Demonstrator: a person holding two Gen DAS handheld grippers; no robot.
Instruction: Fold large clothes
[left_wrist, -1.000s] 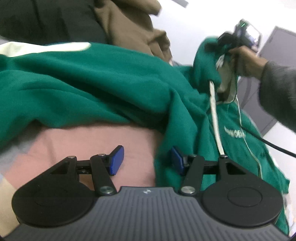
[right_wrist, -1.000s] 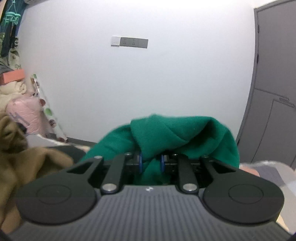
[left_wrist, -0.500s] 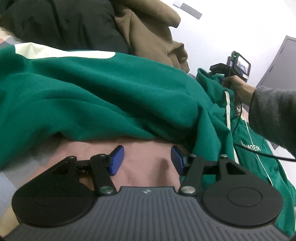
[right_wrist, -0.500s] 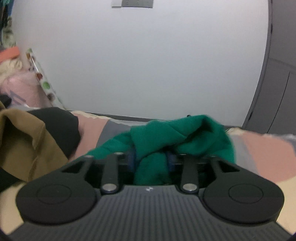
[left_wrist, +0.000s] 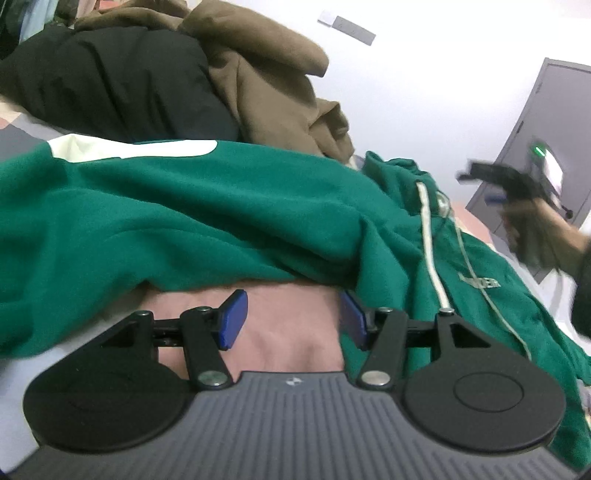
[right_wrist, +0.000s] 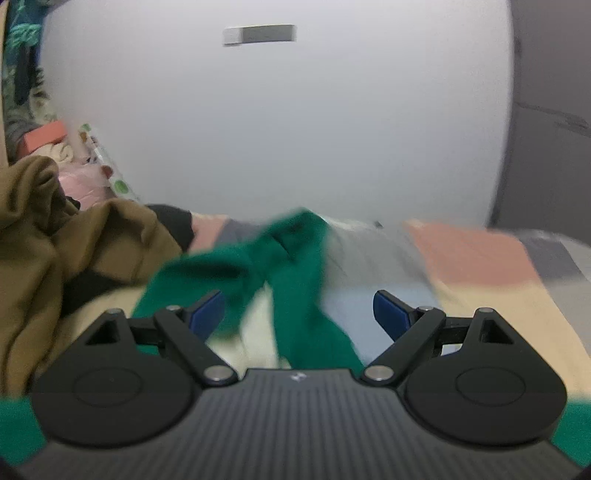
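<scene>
One green hoodie (left_wrist: 207, 221) is lying rumpled across the patchwork bedspread (left_wrist: 295, 314), two other garments, brown (left_wrist: 273, 85) and black (left_wrist: 110, 81), piled at eleven o'clock. The left gripper (left_wrist: 291, 319) is hovering half open, holding nothing. The right gripper (right_wrist: 299, 314) has just been opening wide, green cloth lying loose between its jaws.

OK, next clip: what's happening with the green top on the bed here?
A person with a gripper in each hand is folding a green hoodie spread on a patchwork bedspread. The right gripper has just been opening; its jaws stand wide, a fold of green cloth lying loose between them, no longer pinched. The left gripper hovers open over bare pink bedspread by the hoodie's edge, holding nothing. Brown clothes and black clothes are piled behind.
</scene>
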